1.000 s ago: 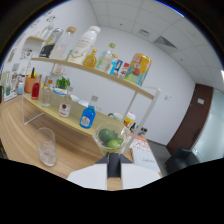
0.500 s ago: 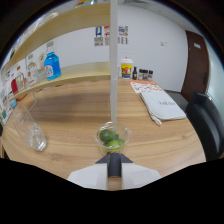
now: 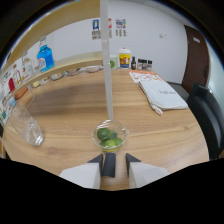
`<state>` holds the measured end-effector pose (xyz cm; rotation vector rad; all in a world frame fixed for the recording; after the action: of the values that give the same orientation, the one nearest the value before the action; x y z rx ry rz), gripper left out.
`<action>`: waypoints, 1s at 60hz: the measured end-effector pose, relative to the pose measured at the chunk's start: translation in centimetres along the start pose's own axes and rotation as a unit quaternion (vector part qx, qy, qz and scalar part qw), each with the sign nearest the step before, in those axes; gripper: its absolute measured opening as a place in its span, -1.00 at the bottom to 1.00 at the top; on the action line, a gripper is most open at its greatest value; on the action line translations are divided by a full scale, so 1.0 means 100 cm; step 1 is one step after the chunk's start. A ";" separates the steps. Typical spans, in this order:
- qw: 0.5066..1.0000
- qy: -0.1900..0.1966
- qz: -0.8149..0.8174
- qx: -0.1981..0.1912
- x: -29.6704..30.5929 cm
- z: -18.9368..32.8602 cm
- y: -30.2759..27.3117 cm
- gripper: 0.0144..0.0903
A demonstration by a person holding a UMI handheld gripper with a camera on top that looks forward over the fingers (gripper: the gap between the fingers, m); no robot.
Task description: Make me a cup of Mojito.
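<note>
Gripper view: the gripper (image 3: pixel 115 162) hangs low over a wooden table (image 3: pixel 150 125), its two pale fingers (image 3: pixel 137 167) standing a little apart with a narrow dark gap between them. Nothing is held in that gap.

Just ahead of the fingertips sits a small clear bowl (image 3: pixel 110 136) with green limes (image 3: pixel 105 134) in it, resting on the table by itself, not between the fingers. A white post (image 3: pixel 107 65) rises straight up from right behind the bowl.

Left of the bowl, well apart from it, stands an empty clear glass (image 3: pixel 27 126), upright on the table. Beyond the bowl to the right lie a white folded cloth (image 3: pixel 162 97) and, just behind the cloth, a printed sheet (image 3: pixel 142 76).

Far beyond the bowl, at the back of the table, stand a yellow-lidded tub (image 3: pixel 124 58) and some small dark bottles (image 3: pixel 141 63). Beyond the bowl to the left runs a wooden shelf (image 3: pixel 65 66) with a blue bottle (image 3: pixel 45 56) on it. A dark chair (image 3: pixel 207 112) stands off the table's right side, beyond the cloth.
</note>
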<state>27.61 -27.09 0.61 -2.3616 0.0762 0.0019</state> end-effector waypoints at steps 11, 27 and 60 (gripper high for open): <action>0.999 0.025 0.016 0.021 0.008 -0.025 -0.014 0.86; 0.990 0.023 -0.006 0.139 -0.052 -0.110 -0.085 0.87; 0.990 -0.025 -0.013 0.140 -0.226 -0.135 -0.053 0.90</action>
<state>5.09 -31.59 14.45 -2.0797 0.0191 0.0361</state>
